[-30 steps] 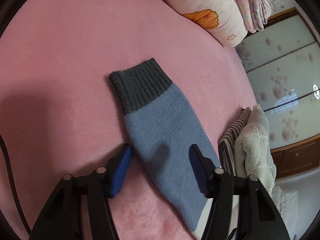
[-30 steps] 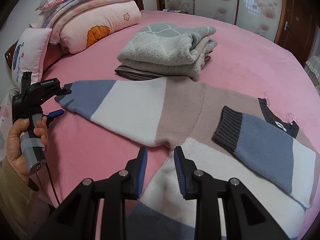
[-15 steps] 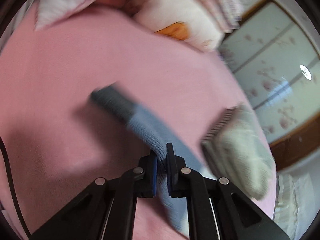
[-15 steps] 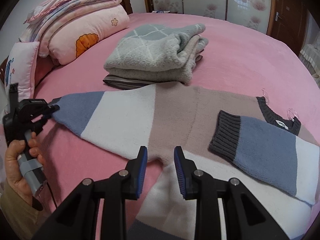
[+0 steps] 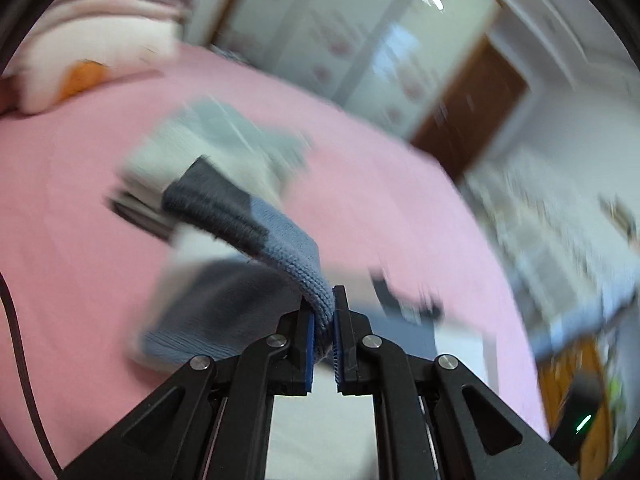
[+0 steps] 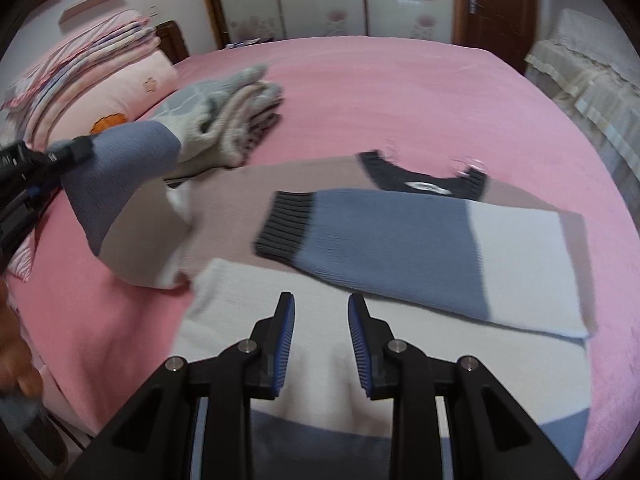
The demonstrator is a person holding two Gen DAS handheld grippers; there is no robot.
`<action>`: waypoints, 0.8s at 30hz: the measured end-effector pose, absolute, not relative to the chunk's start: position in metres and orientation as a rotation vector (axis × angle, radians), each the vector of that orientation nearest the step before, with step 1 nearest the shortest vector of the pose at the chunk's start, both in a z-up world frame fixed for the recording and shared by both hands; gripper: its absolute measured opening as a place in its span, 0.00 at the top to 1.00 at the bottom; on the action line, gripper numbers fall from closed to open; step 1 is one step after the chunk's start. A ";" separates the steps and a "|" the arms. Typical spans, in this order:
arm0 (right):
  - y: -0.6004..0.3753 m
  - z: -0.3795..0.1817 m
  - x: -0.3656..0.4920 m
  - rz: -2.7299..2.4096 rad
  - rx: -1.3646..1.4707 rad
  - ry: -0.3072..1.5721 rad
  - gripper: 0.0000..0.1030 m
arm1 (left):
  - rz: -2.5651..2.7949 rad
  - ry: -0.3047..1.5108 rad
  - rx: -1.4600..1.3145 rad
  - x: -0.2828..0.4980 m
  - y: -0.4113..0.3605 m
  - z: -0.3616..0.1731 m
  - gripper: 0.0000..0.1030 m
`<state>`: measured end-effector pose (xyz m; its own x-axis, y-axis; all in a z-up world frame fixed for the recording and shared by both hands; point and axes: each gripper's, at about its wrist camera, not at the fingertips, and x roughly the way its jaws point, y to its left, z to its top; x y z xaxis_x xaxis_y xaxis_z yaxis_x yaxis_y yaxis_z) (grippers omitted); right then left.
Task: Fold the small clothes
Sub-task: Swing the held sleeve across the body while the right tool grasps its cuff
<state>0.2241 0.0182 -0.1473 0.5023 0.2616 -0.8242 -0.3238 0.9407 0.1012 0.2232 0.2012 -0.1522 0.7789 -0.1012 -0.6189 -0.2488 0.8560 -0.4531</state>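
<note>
Since the earlier frames, the left sleeve point(image 6: 120, 168) of the colour-blocked knit sweater point(image 6: 328, 216) had left the broad pink bed point(image 6: 400, 92), where it lay flat, and was hanging in the air, swung toward the sweater's body. The bed carried everything; the sweater lay spread across its near half, beige chest uppermost, white band and blue-grey hem nearest the right camera. Behind it sat the folded stack of grey and cream knitwear point(image 6: 228, 120), and farther back the pink pillow and striped quilts point(image 6: 100, 88). The right sleeve point(image 6: 420, 248), blue with a dark ribbed cuff, lay already folded across the chest. The left gripper point(image 5: 323, 312) had its fingers point(image 5: 307, 332) clamped shut on the blue knit of the raised sleeve, the dark cuff point(image 5: 212, 200) drooping beyond them. The right gripper point(image 6: 321, 320) hovered over the white band, fingers partly apart and holding nothing. The grip looked narrow, a pinch on one fold of thick knit, so the sleeve could probably slip out mid-swing. With the free gripper not pinning the body, the pull might also drag the sweater askew or disturb the folded right sleeve.
</note>
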 end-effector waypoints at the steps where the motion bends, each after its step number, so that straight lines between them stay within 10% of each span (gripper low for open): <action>1: 0.003 -0.149 0.225 0.326 -0.060 0.989 0.73 | 0.050 0.737 -0.514 0.233 0.181 -0.166 0.95; 7: -0.060 -0.162 0.226 0.233 -0.025 1.038 0.73 | -0.030 0.970 -0.399 0.253 0.112 -0.235 0.86; 12: -0.086 -0.170 0.225 0.230 0.014 1.075 0.73 | -0.102 0.995 -0.401 0.236 0.095 -0.248 0.45; 24: -0.062 -0.161 0.233 0.342 0.043 1.059 0.59 | 0.076 0.900 -0.509 0.168 0.179 -0.223 0.38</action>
<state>0.2335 -0.0619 -0.1607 0.4423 0.2961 -0.8466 -0.2553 0.9465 0.1976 0.1683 0.1795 -0.2234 0.6274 -0.1463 -0.7648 -0.2723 0.8790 -0.3915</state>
